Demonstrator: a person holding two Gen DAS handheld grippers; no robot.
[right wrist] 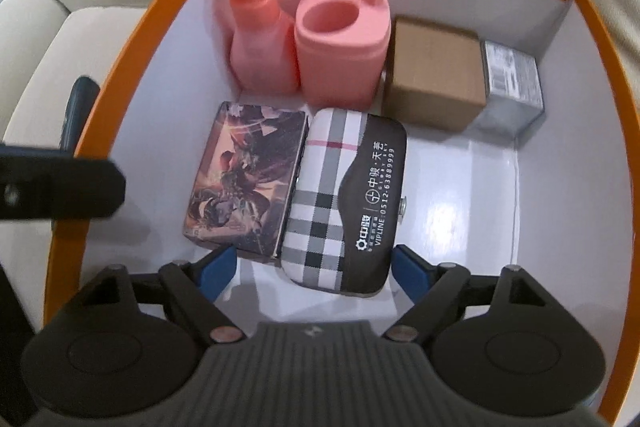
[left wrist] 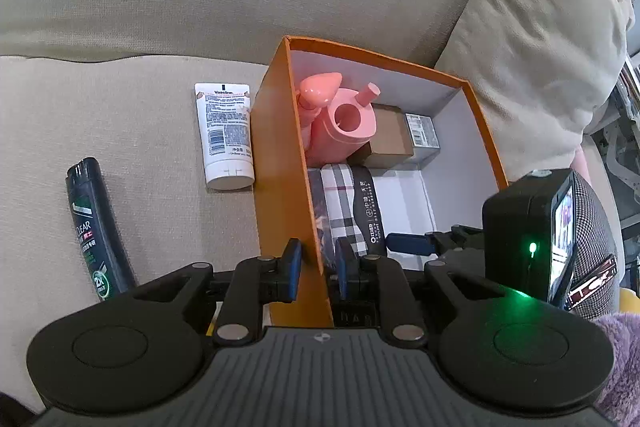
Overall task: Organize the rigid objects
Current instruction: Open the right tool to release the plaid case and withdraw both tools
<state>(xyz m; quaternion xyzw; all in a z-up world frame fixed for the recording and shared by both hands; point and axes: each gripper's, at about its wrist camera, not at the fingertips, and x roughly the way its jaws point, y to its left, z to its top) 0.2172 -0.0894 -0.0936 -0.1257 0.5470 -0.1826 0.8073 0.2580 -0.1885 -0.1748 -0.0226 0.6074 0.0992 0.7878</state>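
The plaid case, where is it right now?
In the right wrist view the plaid case lies flat on the floor of the orange box, beside the picture card box, in front of the pink bottles, between the open right gripper fingers.

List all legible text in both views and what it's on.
"Vaseline": white tube on the sofa; its fine print is too small.
"CLEAR" (C cut off) and "2X": dark bottle.
"VIPLINE:0512-63889999", plus Chinese characters: plaid case in the orange box.
Grey carton: label too blurred.
Picture box: artwork, no readable text.
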